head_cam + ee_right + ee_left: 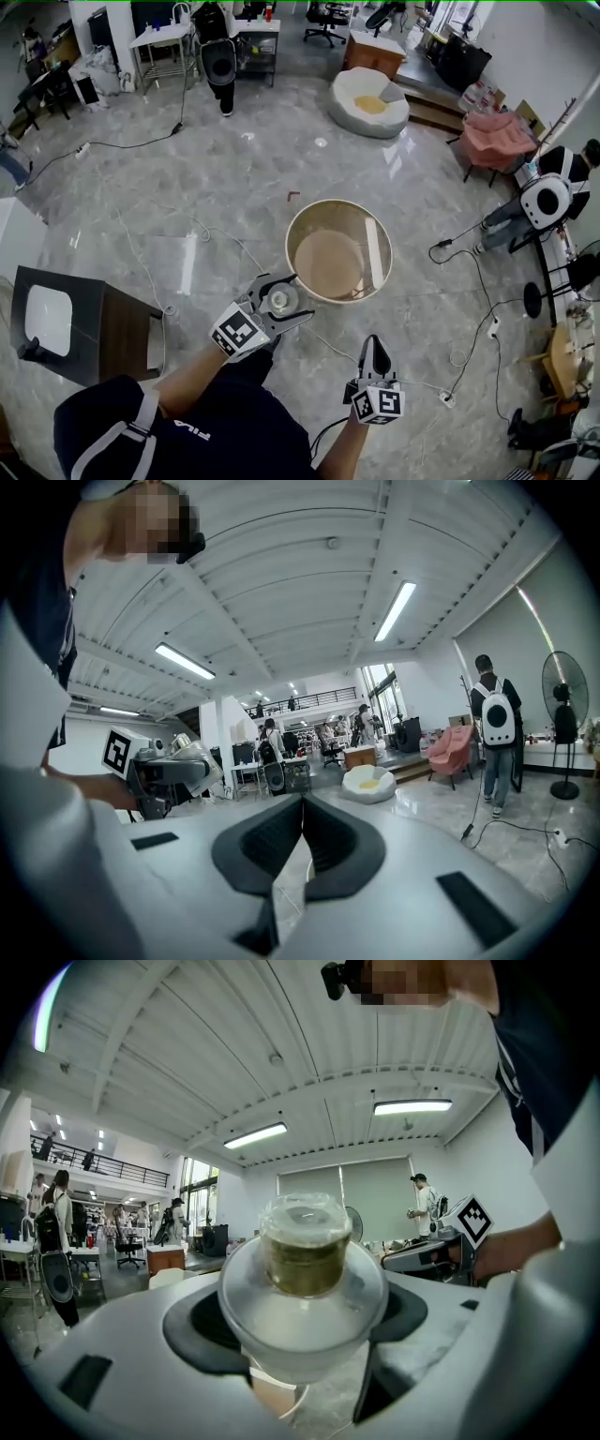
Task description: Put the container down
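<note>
I looked down on a polished grey stone floor, with a round beige bin standing open on it near the middle and a small red scrap lying just beyond the bin. Thin pale cables trailed over the tiles on the left, while black cables and a white power strip lay on the right. Farther off sat a white beanbag, a pink armchair stood at the right, and a dark side table at the left.
</note>
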{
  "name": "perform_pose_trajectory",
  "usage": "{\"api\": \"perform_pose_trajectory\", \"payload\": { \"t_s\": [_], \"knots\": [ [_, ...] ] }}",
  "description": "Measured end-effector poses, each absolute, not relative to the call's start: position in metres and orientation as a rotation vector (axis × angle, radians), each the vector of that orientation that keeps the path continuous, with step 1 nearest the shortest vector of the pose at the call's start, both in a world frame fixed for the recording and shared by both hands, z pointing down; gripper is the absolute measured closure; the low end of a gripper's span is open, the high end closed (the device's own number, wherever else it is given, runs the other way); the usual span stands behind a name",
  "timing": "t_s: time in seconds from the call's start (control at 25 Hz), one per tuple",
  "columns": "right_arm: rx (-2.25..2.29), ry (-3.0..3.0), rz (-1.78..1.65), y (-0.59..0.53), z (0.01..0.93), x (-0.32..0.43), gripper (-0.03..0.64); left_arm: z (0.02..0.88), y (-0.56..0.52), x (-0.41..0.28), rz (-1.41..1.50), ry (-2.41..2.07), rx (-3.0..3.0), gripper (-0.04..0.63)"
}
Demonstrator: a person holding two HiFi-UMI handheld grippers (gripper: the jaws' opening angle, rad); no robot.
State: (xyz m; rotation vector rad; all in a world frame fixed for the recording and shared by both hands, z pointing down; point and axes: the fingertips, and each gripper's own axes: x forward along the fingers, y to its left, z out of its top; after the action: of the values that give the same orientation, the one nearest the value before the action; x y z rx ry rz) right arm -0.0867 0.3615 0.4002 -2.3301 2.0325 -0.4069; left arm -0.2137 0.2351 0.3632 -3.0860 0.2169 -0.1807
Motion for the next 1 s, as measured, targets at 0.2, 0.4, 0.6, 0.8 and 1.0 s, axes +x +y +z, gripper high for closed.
{"api": "perform_pose_trajectory", "payload": {
  "t_s": [0.2,0.4,0.6,0.8,1.0],
  "knots": [
    [-2.368,1.988,-0.399,0.304,0.391,-0.058,0.589,0.355,0.175,-0.183,-0.169,0.179,-3.082,0.242],
    [-2.333,1.989,-0.367,0.235,0.376,-0.043,0.589,0.336,0.116,-0.17,-0.141,0.159,-3.054,0.242],
    [-2.344,1.96,-0.36,0.193,0.375,-0.033,0.589,0.338,0.074,-0.152,-0.123,0.131,-3.056,0.243],
    [-2.344,1.977,-0.367,0.17,0.377,-0.023,0.589,0.348,0.064,-0.142,-0.134,0.102,-3.076,0.242],
    [-2.335,2.009,-0.371,0.155,0.381,-0.012,0.589,0.355,0.057,-0.133,-0.143,0.121,-3.087,0.242]
  ]
}}
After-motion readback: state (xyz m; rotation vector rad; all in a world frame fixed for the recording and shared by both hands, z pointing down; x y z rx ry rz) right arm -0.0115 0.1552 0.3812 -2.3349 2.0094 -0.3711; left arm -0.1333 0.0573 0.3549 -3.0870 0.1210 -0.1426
